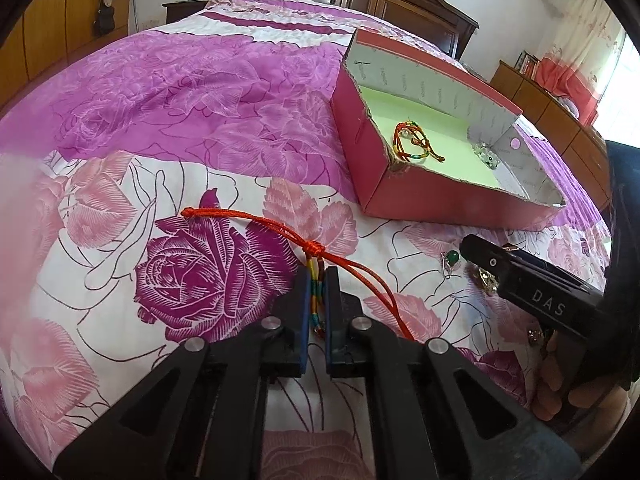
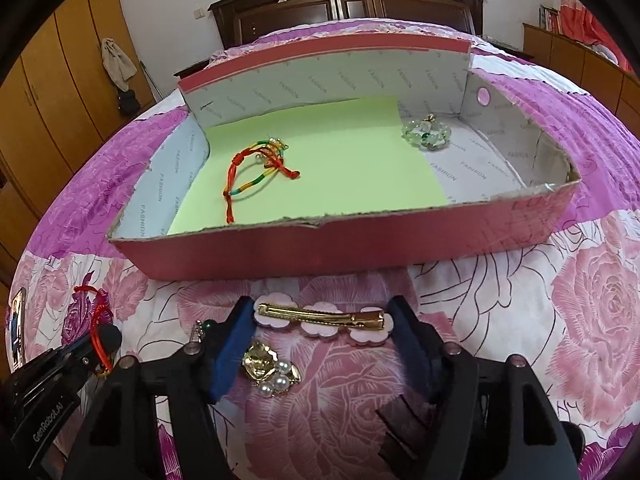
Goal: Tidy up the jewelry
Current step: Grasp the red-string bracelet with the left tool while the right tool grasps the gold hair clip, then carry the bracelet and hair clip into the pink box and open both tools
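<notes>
My left gripper (image 1: 316,280) is shut on a multicolour woven bracelet (image 1: 316,292), and its red cord (image 1: 256,222) trails over the bedspread. My right gripper (image 2: 322,312) is shut on a gold hair clip (image 2: 320,317) with pink flower backing, one pad at each end. A gold brooch with pearls (image 2: 269,368) lies between the right fingers, and a green-stone ring (image 1: 451,259) lies beside them. The pink box (image 2: 320,250) behind them holds a similar multicolour bracelet (image 2: 256,176) on green paper and a pale bead bracelet (image 2: 427,134).
Everything lies on a bed with a pink and purple rose bedspread (image 1: 168,92). A dark wooden headboard (image 2: 348,4) stands behind the box. Wooden wardrobes (image 2: 48,92) line the left side and a low cabinet (image 1: 552,108) the right. A hand (image 1: 560,384) holds the right gripper.
</notes>
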### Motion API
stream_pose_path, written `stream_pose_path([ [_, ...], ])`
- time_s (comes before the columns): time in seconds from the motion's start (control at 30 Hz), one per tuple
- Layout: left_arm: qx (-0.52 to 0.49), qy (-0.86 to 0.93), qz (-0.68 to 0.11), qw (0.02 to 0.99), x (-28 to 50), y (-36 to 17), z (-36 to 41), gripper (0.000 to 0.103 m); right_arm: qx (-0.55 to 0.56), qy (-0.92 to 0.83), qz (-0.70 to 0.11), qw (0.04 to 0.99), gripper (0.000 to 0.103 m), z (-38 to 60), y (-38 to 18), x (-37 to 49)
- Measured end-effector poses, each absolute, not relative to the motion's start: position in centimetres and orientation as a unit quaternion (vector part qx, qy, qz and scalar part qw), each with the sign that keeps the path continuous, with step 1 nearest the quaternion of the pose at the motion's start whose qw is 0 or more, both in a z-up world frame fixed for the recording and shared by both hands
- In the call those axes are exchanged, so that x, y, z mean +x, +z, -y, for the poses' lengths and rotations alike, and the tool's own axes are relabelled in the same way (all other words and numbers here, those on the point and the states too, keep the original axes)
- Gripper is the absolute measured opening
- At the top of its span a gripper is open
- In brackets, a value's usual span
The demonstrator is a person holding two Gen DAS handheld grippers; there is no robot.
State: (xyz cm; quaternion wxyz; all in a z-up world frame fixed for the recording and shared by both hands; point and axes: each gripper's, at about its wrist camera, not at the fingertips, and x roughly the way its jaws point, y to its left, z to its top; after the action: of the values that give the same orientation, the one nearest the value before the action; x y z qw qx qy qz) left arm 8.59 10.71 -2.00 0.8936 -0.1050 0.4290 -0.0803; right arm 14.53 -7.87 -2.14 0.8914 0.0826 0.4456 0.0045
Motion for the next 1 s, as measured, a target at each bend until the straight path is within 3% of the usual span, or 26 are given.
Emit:
stream_pose_path([
  [1.0, -0.079, -0.099, -0.376, 0.918, 6.2, 4.4, -7.0, 0.0, 0.098, 0.033, -0.359, 0.928, 0.07, 12.1, 4.6, 8.4],
])
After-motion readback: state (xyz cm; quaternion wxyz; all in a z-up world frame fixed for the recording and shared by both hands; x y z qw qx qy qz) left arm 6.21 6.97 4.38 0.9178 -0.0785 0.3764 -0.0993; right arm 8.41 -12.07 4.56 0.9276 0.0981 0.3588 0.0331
